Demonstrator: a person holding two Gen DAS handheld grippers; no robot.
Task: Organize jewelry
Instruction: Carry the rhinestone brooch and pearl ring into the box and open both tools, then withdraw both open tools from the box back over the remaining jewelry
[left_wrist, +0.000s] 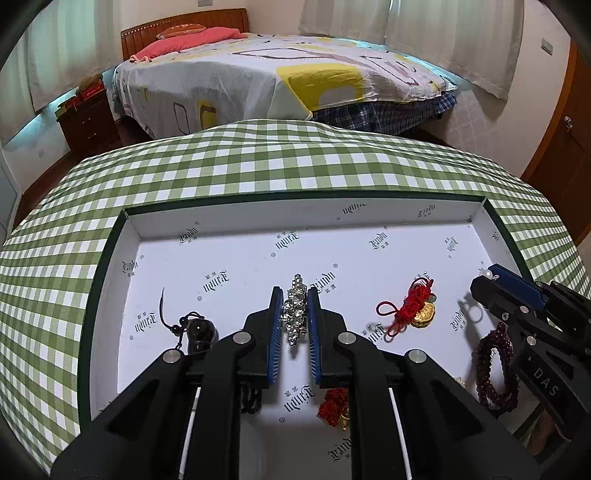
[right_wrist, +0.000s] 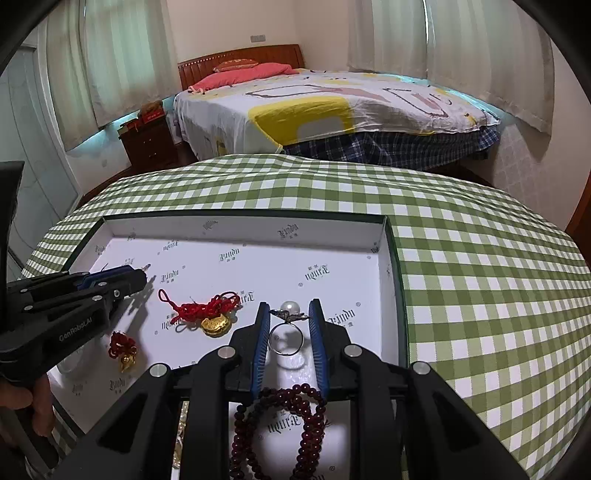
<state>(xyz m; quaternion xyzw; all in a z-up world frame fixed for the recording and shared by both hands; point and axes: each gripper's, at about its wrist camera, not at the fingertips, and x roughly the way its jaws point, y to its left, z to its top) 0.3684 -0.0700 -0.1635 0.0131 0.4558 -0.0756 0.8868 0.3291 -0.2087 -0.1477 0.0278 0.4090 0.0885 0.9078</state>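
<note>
Shallow white tray (left_wrist: 207, 229) w/ dark rim on green-check cloth (left_wrist: 258, 158). Inside: dark bead bracelet (right_wrist: 295, 424), red-knot gold charm (left_wrist: 413, 310). Left gripper (left_wrist: 294, 295) clamped on rhinestone piece (left_wrist: 295, 310), long axis pointing away. Right gripper (right_wrist: 289, 306) pinching pearl ring (right_wrist: 287, 332), upright, above tray's right side.

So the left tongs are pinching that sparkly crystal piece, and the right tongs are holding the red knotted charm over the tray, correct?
Not quite. The left tongs do pinch the sparkly crystal piece, but the right tongs hold a pearl ring, as the right wrist view shows. The red knotted charm lies loose in the tray.
</note>
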